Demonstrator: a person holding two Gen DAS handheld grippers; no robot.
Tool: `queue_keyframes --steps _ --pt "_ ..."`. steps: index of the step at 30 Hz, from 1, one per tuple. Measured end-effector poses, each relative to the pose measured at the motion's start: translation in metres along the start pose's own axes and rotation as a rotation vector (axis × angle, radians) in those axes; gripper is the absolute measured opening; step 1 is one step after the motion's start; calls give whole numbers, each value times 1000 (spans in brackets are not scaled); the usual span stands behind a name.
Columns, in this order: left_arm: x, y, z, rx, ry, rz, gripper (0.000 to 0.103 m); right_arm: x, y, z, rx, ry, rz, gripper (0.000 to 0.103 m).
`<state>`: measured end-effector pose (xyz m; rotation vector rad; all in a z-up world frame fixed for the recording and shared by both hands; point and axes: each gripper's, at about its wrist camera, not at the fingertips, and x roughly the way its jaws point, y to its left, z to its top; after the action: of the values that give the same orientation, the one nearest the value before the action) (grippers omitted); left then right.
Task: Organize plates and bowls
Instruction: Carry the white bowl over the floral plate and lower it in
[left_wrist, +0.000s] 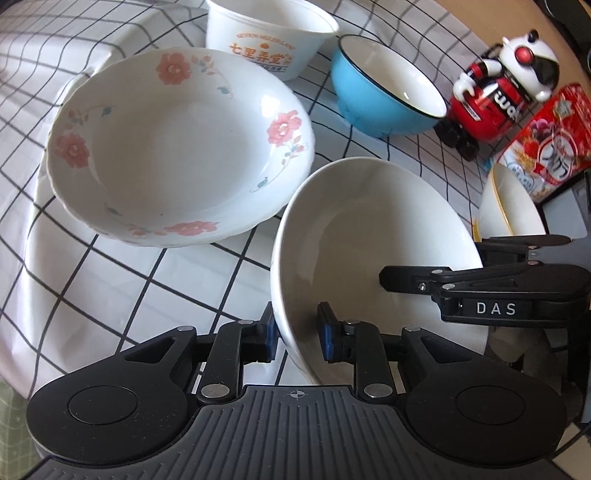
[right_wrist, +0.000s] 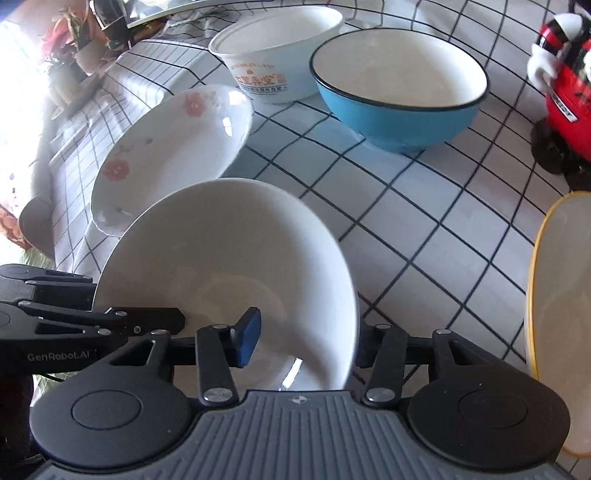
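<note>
A plain white bowl (left_wrist: 369, 236) is tilted up off the checked tablecloth (left_wrist: 110, 277). My left gripper (left_wrist: 297, 328) is shut on its near rim, one blue pad outside the wall and one inside. My right gripper (right_wrist: 306, 339) straddles the same white bowl (right_wrist: 229, 251) at its other side. Its blue pad (right_wrist: 247, 338) stands clear inside the bowl and the other finger is behind the wall, so it is open. Beyond lie a flowered plate (left_wrist: 177, 147), a blue bowl (left_wrist: 384, 92) and a white printed bowl (left_wrist: 266, 37).
A yellow-rimmed bowl (right_wrist: 561, 314) stands close on the right. A red and white toy figure (left_wrist: 498, 92) and a red box (left_wrist: 554, 140) are at the far right. The cloth drops over the table edge (right_wrist: 74, 147) at the left.
</note>
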<state>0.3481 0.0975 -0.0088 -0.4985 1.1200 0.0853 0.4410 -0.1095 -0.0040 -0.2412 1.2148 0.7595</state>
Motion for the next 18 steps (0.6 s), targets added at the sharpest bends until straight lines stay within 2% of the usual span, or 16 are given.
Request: queue_keyframes --steps 3,11,18 --pt "1 -2 2 3 10 1 25 1 1 1 -4 16 -12 49" --pt "3 6 8 -90 31 -9 26 0 4 0 25 12 -29 51" --pt "4 -3 6 7 45 12 26 -4 8 -8 66 30 -73 52"
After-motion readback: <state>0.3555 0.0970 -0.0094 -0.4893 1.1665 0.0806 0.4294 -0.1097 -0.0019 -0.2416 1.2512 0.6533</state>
